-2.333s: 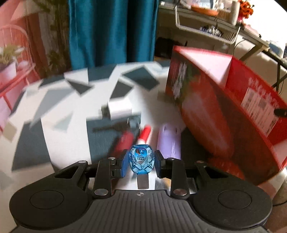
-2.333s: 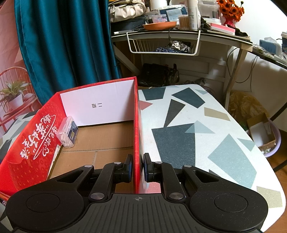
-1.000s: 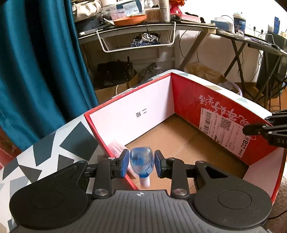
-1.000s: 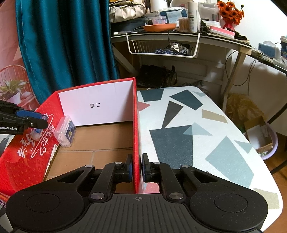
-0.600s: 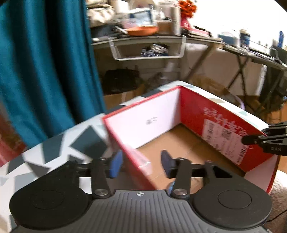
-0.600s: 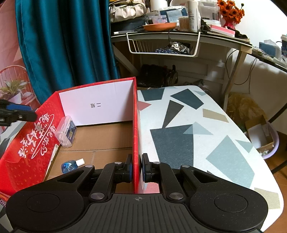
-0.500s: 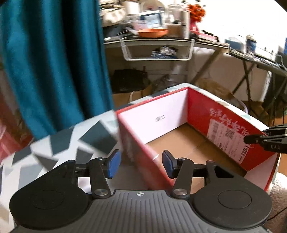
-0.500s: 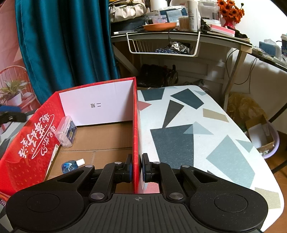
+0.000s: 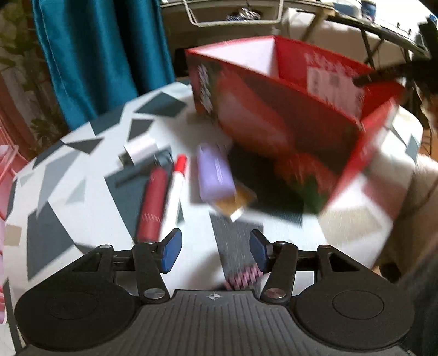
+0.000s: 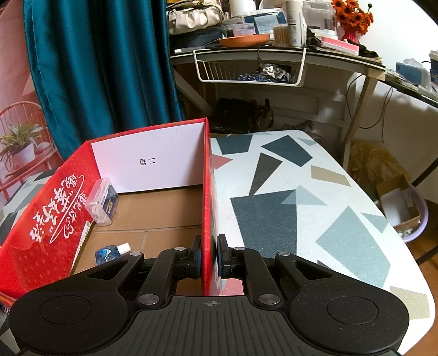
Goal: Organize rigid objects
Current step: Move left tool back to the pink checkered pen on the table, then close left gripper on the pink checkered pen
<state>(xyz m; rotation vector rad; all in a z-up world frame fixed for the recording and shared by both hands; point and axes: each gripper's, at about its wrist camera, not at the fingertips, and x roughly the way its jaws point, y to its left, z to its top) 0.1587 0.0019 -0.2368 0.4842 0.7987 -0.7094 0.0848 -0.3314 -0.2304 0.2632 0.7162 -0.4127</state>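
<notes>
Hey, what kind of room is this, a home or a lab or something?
Probably a lived-in home room used as a workspace: a teal curtain, a cluttered desk with a wire basket hung beneath, and orange flowers in a red vase.

Daylight floods in from the upper right of both views, washing the far wall nearly white. The left wrist view is smeared with motion blur: the red box [image 9: 287, 109] and the small things on the patterned table [image 9: 68, 191] are streaky. The right wrist view is sharp, with soft shadows inside the box. Both bow and darken at the corners.
</notes>
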